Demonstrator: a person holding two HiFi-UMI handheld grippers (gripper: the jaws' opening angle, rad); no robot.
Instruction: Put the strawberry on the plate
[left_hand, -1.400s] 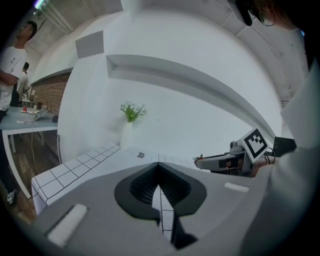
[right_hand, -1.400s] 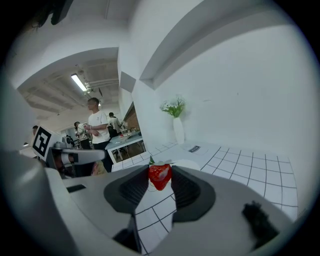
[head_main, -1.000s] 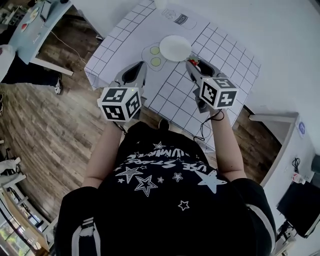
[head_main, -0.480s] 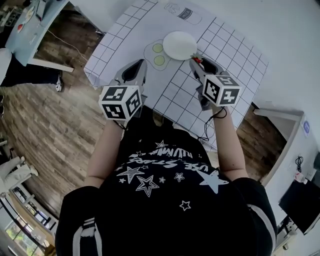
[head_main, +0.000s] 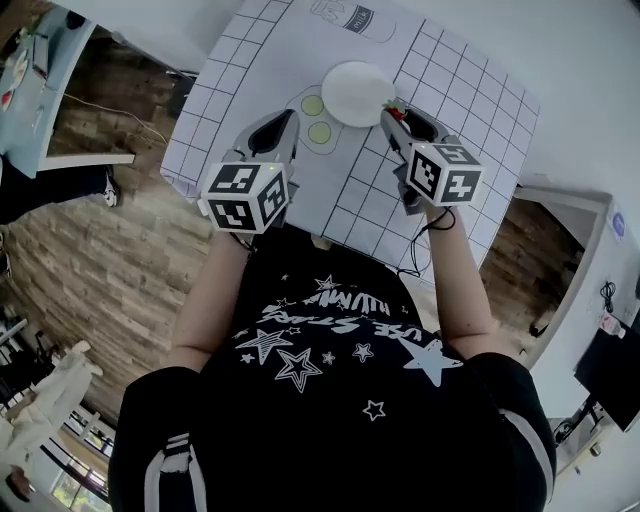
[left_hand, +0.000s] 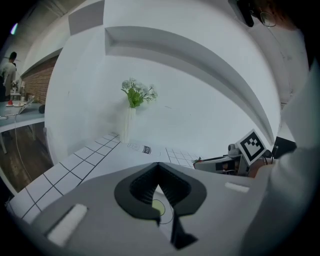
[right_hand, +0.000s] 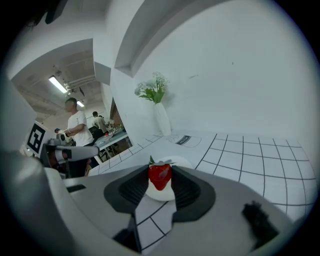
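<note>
Right claw: the right claw (right_hand: 160, 179) pinches a red strawberry (right_hand: 160, 176) by its sides, green leaves up, with both jaws pressed against the fruit.
Strawberry: between the right claw's tips, lifted off the table and not yet on the plate; from the head view the strawberry (head_main: 392, 107) sits at the plate's rim on that claw's side.
Plate: a round white plate (right_hand: 180, 161) lies just ahead of and below the right claw's tips, and it is bare in the head view (head_main: 356, 92).
Left claw: the left claw (left_hand: 158, 164) has its tips pressed together with nothing between them. It is held over the table, near the plate and to the side of the right claw (head_main: 390, 113).
Table: a white cover ruled in black squares (head_main: 468, 95) lies under both claws, and two green circles (head_main: 319, 132) are printed just ahead of the left claw (head_main: 289, 116).
Writing: a small dark printed label (right_hand: 183, 140) lies beyond the plate, its letters too small to read. Black-and-white square markers cover each claw's cube (head_main: 443, 172).
Backdrop: a white vase of green-and-white flowers (right_hand: 161, 117) stands beyond the label at the far wall. A person in a white shirt (right_hand: 76, 128) stands well off to the right claw's left.
</note>
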